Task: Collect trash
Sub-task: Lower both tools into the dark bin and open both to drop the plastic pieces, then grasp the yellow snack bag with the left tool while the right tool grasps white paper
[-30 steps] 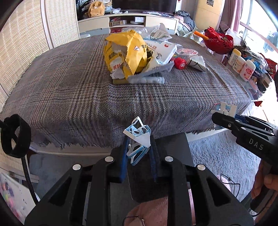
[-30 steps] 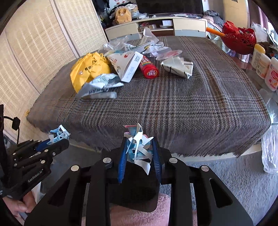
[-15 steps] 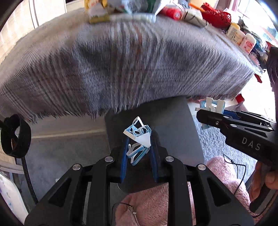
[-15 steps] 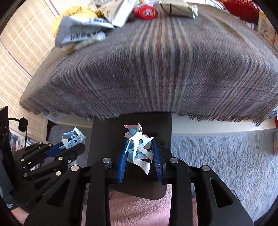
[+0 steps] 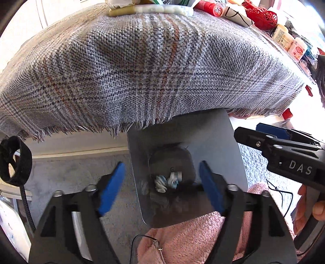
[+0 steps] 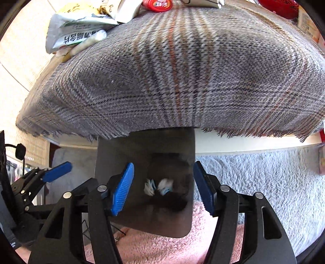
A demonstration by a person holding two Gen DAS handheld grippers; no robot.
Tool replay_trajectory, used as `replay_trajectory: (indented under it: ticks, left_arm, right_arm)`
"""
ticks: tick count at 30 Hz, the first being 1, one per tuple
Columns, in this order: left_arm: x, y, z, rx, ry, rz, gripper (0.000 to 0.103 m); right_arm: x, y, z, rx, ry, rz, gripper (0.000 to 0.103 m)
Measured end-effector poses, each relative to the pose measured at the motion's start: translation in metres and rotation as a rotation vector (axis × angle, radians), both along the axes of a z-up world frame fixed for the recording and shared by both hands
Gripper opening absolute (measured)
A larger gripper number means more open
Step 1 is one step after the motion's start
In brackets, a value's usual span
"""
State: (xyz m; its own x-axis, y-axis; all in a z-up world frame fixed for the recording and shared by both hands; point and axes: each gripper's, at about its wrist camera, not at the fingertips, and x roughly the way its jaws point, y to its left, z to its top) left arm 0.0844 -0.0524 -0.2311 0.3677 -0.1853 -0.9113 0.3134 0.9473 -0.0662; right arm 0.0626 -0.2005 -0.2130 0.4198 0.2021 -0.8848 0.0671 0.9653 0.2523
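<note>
A dark grey bin (image 5: pixel 182 134) stands below the table's front edge. My left gripper (image 5: pixel 161 188) hangs over it, its jaws opening wide, with nothing between the blue pads. Blue-and-white paper scraps (image 5: pixel 167 181) lie loose deep in the bin. In the right wrist view my right gripper (image 6: pixel 162 190) is over the same bin (image 6: pixel 142 146), its jaws also opening and empty, with the scraps (image 6: pixel 158 186) below them. Each gripper shows at the edge of the other's view: the right gripper (image 5: pixel 251 131) and the left gripper (image 6: pixel 50 174).
The plaid tablecloth (image 5: pixel 152 71) overhangs the bin with a frayed edge. More trash lies at the table's far side: a white-green packet (image 6: pixel 77 34) and a red-capped tube (image 5: pixel 211 8). A red basket (image 5: pixel 262 16) and bottles (image 5: pixel 288 40) stand far right. Pink fleece (image 5: pixel 193 239) is below, a grey rug (image 6: pixel 264 178) to the right.
Both grippers sank from table height to just over the bin, then opened. The blue-and-white scraps that each held have dropped into the bin.
</note>
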Motion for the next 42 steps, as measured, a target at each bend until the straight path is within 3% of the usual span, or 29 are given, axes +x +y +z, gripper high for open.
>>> replay_trajectory:
  ticks: [2,8,20,29,34,42]
  left_arm:
    - [0.001,0.001,0.004,0.002,-0.006,0.001,0.089]
    - [0.003,0.0,0.018,0.009,-0.022,0.0,0.095]
    - [0.0,-0.007,0.049,0.033,-0.053,-0.006,0.095]
    - [0.003,0.007,0.078,0.013,-0.096,0.037,0.095]
    - [0.014,0.014,0.079,-0.011,-0.12,0.048,0.095]
    - [0.035,0.013,0.115,-0.024,-0.212,0.062,0.095]
  right_arm:
    - [0.0,-0.003,0.003,-0.006,-0.008,-0.007,0.072]
    - [0.0,-0.011,0.011,-0.004,-0.027,-0.017,0.073]
    - [0.0,-0.017,0.033,-0.006,-0.068,-0.032,0.074]
    - [0.006,-0.023,0.069,-0.003,-0.147,-0.042,0.074]
    - [0.01,-0.025,0.084,-0.014,-0.179,-0.039,0.074]
    - [0.031,-0.045,0.106,-0.004,-0.243,-0.067,0.074]
